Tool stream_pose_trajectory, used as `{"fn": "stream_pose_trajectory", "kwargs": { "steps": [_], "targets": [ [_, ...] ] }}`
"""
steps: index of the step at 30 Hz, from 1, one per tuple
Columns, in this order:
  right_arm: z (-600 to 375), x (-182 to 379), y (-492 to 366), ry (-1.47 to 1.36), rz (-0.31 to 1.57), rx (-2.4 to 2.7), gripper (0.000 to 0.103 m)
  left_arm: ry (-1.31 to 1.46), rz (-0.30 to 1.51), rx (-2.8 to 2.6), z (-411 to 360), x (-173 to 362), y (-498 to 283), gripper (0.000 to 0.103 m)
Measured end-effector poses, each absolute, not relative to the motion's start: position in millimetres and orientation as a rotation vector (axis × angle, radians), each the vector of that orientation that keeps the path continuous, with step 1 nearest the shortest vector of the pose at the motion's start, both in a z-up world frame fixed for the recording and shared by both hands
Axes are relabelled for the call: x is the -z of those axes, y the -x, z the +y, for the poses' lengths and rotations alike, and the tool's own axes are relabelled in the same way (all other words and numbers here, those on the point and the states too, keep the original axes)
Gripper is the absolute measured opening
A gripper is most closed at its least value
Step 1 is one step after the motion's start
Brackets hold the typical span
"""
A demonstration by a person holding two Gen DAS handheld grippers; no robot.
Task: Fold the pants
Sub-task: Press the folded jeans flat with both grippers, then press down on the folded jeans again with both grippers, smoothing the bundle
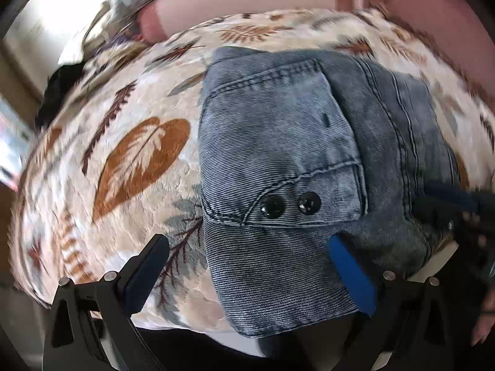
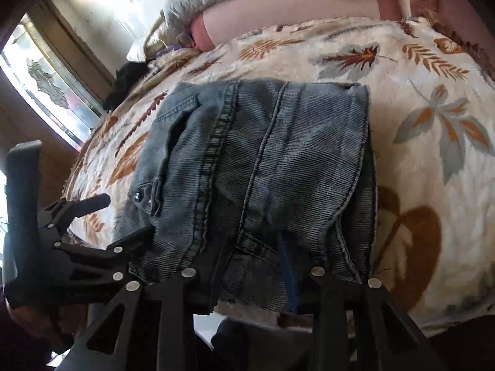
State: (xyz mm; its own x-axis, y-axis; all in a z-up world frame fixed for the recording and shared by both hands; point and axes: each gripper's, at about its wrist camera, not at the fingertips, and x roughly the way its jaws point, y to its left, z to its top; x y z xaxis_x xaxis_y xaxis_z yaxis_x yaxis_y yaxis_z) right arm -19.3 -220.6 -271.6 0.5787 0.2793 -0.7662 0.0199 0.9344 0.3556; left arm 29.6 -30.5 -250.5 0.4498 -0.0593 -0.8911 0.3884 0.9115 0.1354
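Two tongs: left tongs [image 1: 247,266] spread over folded pants [image 1: 287,142]; right tongs [image 2: 263,266] pinching near edge.

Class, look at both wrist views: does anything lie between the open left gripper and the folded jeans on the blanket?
Nothing visible does. The left gripper hangs with its jaws wide over the near edge of the jeans, which lie bare on the leaf-print blanket. The right gripper works the same near edge beside it, not between.

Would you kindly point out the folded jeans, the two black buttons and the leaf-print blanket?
folded jeans [image 1: 278,130]: left wrist view, on the back pocket.
black buttons [image 1: 272,206]: left wrist view, on the left button.
leaf-print blanket [image 2: 433,130]: right wrist view, on bare fabric right of the jeans.
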Motion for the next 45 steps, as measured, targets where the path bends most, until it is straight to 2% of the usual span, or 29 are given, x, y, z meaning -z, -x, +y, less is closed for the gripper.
{"fn": "stream_pose_trajectory", "kwargs": {
  "steps": [2, 11, 12, 14, 16, 22, 34, 45],
  "targets": [
    [-216.0, 265.4, 18.5, -0.294, 0.959, -0.153, 0.037, -0.322, 1.089, 0.283, -27.7, 244.1, -32.6, 0.103],
    [-235.2, 220.6, 32.5, -0.353, 0.831, -0.138, 0.038, -0.340, 0.875, 0.238, -22.6, 179.7, -13.0, 0.103],
    [-236.0, 210.5, 34.7, -0.338, 0.808, -0.135, 0.039, -0.338, 0.859, 0.233, -23.1, 174.2, -10.1, 0.103],
    [-236.8, 197.4, 38.6, -0.337, 0.775, -0.132, 0.053, -0.332, 0.830, 0.232, -23.6, 164.2, -5.9, 0.103],
    [-241.3, 183.9, 42.6, -0.355, 0.735, -0.127, 0.060, -0.325, 0.808, 0.233, -23.5, 155.1, -1.4, 0.103],
    [-246.7, 166.8, 51.5, -0.356, 0.700, -0.112, 0.060, -0.323, 0.775, 0.244, -23.1, 140.4, 7.6, 0.103],
    [-262.1, 190.9, 43.7, -0.390, 0.770, -0.072, 0.060, -0.314, 0.838, 0.197, -8.6, 157.7, -5.6, 0.103],
    [-293.3, 228.2, 36.9, -0.500, 0.845, -0.043, 0.061, -0.230, 0.989, 0.096, 51.1, 199.8, -38.9, 0.103]
  ]
}}
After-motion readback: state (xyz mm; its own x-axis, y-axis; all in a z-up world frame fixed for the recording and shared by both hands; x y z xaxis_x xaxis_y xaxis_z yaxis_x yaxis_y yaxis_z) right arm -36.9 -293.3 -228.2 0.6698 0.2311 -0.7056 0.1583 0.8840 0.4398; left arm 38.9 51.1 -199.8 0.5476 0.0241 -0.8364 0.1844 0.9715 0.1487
